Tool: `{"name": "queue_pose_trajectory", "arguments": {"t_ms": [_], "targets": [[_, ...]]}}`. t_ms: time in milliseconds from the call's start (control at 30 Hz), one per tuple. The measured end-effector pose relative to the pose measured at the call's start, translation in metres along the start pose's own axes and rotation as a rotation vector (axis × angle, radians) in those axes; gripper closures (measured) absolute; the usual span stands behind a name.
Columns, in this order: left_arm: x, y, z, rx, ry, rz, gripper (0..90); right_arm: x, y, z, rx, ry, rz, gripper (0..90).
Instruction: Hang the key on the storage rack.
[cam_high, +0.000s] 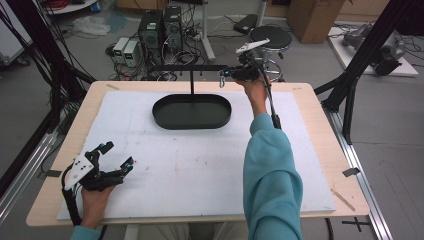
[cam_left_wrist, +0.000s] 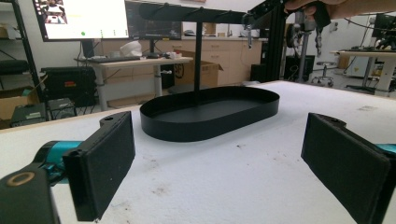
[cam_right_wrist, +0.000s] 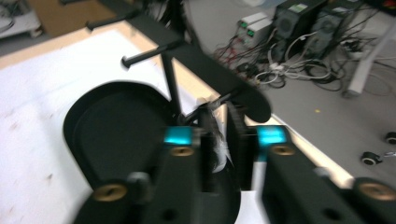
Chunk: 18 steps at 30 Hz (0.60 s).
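right gripper (cam_high: 226, 75) pinches something small, perhaps metal, beside the stand's crossbar (cam_high: 187, 67).

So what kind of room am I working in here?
Most likely a robotics or engineering lab: computer towers sit in tangled cables on the floor, black frame posts flank the table, and desks carry monitors.

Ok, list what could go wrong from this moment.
1. The right gripper pinches a small, blurred item at the end of the stand's crossbar; a thin grip there could slip and drop it into the black tray or off the table.
2. Pushing on the crossbar end, high on a single thin post, might tip the stand.
3. The left gripper rests open, far from the tray, so it cannot steady it quickly.
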<state>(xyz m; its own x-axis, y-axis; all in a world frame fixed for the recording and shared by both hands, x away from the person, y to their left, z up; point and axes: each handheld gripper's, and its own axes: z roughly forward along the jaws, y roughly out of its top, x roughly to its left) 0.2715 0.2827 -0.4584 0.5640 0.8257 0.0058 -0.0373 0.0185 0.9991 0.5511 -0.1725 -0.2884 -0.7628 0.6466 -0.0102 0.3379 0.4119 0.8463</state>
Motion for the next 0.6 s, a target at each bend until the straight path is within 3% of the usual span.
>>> {"name": "queue_pose_trajectory", "arguments": {"t_ms": [133, 200, 267, 367, 400, 467, 600], "targets": [[0.0, 0.0, 0.0, 0.0, 0.0, 0.0, 10.1, 0.0, -0.002, -0.002, -0.004, -0.047, 0.059, 42.3], [0.0, 0.0, 0.0, 0.0, 0.001, 0.001, 10.1, -0.001, -0.004, -0.004, -0.023, -0.01, 0.102, 27.0], [0.0, 0.0, 0.0, 0.001, 0.0, 0.008, 10.1, 0.001, -0.005, -0.007, -0.025, -0.018, 0.121, 10.8], [0.0, 0.0, 0.0, 0.002, -0.001, 0.009, 10.1, 0.006, -0.011, -0.018, -0.056, 0.01, 0.144, 0.7], [0.0, 0.0, 0.0, 0.001, 0.001, 0.005, 10.1, 0.008, -0.014, -0.023, -0.094, 0.019, 0.145, 0.7], [0.0, 0.0, 0.0, 0.0, 0.0, 0.004, 10.1, 0.011, -0.017, -0.035, -0.089, 0.044, 0.156, 0.7], [0.0, 0.0, 0.0, 0.003, 0.001, 0.005, 10.1, 0.023, -0.026, -0.063, -0.152, 0.003, 0.08, 0.7]]}}
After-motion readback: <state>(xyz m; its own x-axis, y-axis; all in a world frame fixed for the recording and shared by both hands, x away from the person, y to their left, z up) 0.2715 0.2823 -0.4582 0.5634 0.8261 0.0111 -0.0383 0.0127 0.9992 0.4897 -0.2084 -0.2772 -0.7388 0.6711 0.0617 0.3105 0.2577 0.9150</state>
